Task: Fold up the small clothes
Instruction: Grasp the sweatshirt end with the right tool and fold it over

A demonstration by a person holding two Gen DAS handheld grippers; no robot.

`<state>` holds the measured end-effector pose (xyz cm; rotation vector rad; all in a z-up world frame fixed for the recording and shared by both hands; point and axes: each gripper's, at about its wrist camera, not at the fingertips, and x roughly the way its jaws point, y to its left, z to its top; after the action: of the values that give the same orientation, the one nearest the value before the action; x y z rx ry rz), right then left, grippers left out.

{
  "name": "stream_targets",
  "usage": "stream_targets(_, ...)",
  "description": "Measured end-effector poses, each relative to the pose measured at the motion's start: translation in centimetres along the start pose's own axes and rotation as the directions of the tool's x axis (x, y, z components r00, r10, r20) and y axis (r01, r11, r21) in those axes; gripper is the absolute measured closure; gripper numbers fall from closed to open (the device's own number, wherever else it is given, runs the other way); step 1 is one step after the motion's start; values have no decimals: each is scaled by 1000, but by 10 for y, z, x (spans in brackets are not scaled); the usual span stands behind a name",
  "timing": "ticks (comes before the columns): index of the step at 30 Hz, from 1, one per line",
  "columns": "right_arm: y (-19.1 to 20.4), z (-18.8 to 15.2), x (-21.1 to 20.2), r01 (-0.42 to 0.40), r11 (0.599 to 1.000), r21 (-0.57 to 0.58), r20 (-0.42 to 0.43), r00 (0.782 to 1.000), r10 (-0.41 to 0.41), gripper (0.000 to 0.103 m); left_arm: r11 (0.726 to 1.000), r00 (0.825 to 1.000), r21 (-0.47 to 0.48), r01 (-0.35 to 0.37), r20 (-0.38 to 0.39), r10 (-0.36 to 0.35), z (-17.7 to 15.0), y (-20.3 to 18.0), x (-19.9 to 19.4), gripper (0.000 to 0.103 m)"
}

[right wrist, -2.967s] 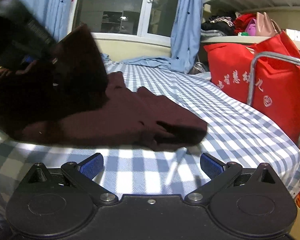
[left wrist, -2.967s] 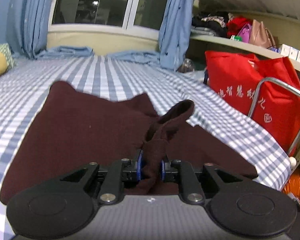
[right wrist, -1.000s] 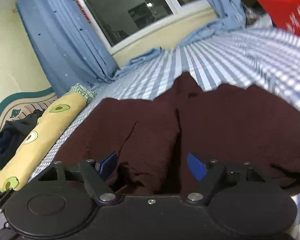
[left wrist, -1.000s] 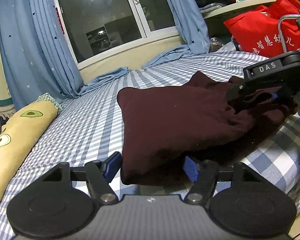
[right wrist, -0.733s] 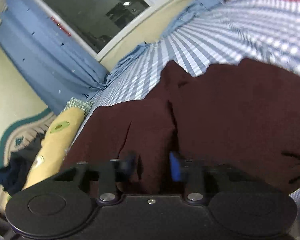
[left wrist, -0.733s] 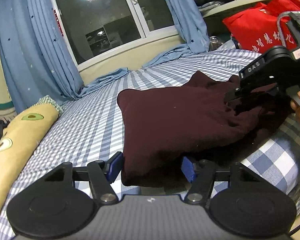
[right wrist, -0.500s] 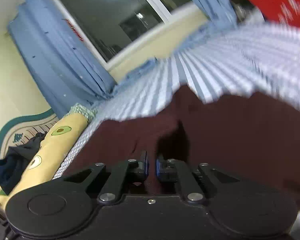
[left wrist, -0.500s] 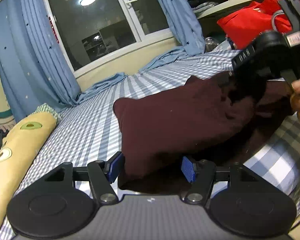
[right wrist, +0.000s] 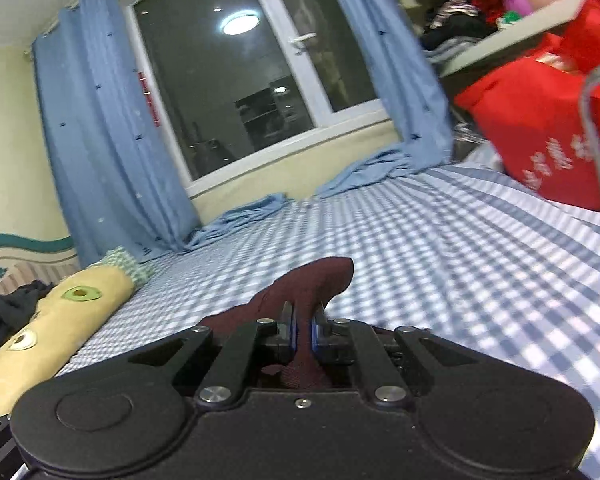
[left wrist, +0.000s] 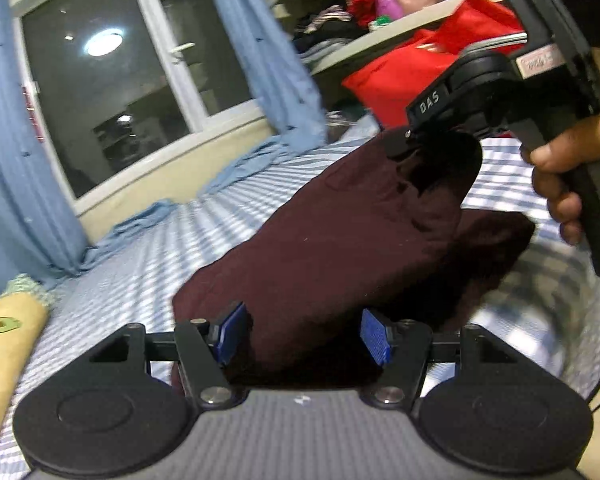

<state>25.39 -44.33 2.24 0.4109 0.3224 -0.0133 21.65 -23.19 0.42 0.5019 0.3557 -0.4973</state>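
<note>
Found the maroon garment on the checked bed, partly raised: one end hoisted clear of the sheet, the near end low by the camera, a darker layer lying flat beneath toward the right. Saw the right gripper closed tight on a pinch of that cloth, pads almost meeting, a rounded tongue of fabric poking out past the tips. From the left wrist view, made out the same tool high on the right, gripped by a hand around its handle, cloth hanging from its tips in a slope down toward the lens. Saw the left gripper with jaws set wide and the near fold of the garment filling the gap from one blue pad to the other; could not tell whether those pads pressed on the cloth or merely flanked it. Noted an avocado-print pillow along the left edge of the bed, well apart from the garment. Beyond the bed, made out a dark window flanked by blue curtains, their hems pooled on the sheet. Spotted a red bag at the right, beside a metal rail, under a cluttered shelf.
</note>
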Motion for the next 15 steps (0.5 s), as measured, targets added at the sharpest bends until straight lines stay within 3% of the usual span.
stream_targets(10, -39, -22, 2, 113, 993, 18, -31, 993, -112, 98, 972, 980, -133, 194, -25, -199, 0, 0, 19, 38)
stream_targets(15, -58, -40, 15, 149, 987, 64, -95, 985, -142, 98, 968, 975, -139, 209, -52, -217, -7, 2, 24, 39)
